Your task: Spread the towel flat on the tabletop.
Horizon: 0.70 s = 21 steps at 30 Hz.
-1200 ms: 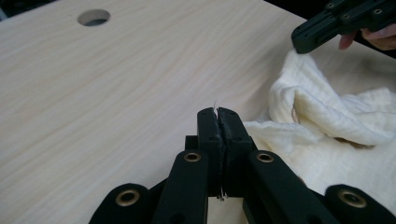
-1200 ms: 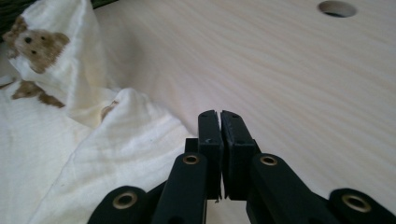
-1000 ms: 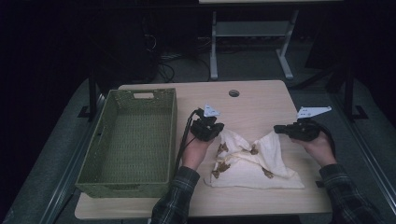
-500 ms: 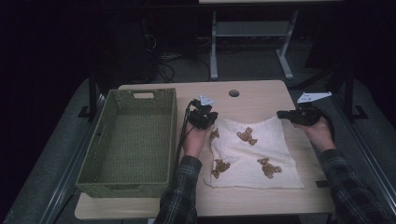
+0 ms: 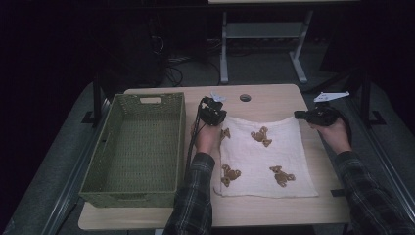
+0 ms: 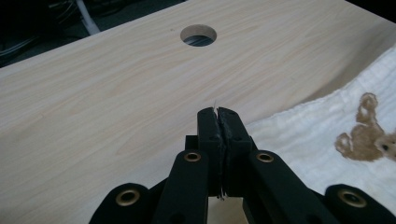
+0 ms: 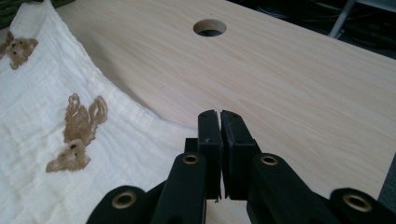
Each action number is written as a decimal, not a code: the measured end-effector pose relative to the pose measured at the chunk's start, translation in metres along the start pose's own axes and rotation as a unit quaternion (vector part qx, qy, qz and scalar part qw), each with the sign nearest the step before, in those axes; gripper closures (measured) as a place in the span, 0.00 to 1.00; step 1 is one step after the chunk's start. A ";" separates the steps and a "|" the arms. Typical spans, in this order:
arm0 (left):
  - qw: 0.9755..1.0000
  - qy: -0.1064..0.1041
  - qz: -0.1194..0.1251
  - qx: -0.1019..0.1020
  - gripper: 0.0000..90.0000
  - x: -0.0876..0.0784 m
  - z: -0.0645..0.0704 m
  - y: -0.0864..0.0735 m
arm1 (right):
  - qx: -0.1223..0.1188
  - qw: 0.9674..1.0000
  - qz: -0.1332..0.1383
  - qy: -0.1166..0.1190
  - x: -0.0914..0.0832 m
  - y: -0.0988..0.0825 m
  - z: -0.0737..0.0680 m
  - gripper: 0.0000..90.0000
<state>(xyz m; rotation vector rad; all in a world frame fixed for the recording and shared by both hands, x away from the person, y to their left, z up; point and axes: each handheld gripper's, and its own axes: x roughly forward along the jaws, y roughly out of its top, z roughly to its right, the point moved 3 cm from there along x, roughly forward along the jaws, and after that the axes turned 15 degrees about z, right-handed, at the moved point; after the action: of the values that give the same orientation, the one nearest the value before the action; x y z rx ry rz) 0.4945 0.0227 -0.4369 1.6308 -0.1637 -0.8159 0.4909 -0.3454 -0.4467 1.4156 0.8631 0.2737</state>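
A white cloth [image 5: 264, 156] printed with brown bears lies spread flat on the wooden table [image 5: 274, 100]. My left gripper [image 5: 221, 116] sits at the cloth's far left corner, my right gripper [image 5: 297, 115] at its far right corner. In the left gripper view the jaws [image 6: 218, 114] are pressed together with a thin white sliver pinched between them, and the cloth [image 6: 303, 135] runs off to their right. Seen from the right gripper, its gripper [image 7: 219, 116] is likewise shut, and the cloth's [image 7: 37, 130] edge leads in under the jaws from the left.
A green woven basket [image 5: 182, 142] stands on the table's left half, close beside my left arm. A round cable hole [image 5: 245, 98] pierces the table beyond the cloth. A desk frame and cables stand on the dark floor behind the table.
One second ago the cloth lay bunched between the grippers. Both grippers have moved away from the person and apart, and the cloth now lies stretched flat.
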 end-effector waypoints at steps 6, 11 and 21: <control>1.000 -0.003 -0.017 -0.004 0.75 0.008 -0.003 -0.009 | 0.019 1.000 -0.002 0.001 0.007 -0.005 0.004 0.78; 1.000 0.009 -0.029 -0.007 0.67 0.011 -0.009 -0.017 | 0.023 1.000 -0.014 -0.007 0.011 -0.010 0.007 0.74; 0.999 0.009 -0.038 -0.023 0.64 0.018 -0.016 -0.034 | 0.026 0.999 -0.040 -0.019 0.024 -0.028 0.010 0.72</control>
<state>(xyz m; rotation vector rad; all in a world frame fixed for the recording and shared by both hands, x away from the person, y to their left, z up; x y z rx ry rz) 0.5060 0.0350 -0.4752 1.6073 -0.0706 -0.8560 0.5049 -0.3432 -0.4821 1.4276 0.8988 0.1640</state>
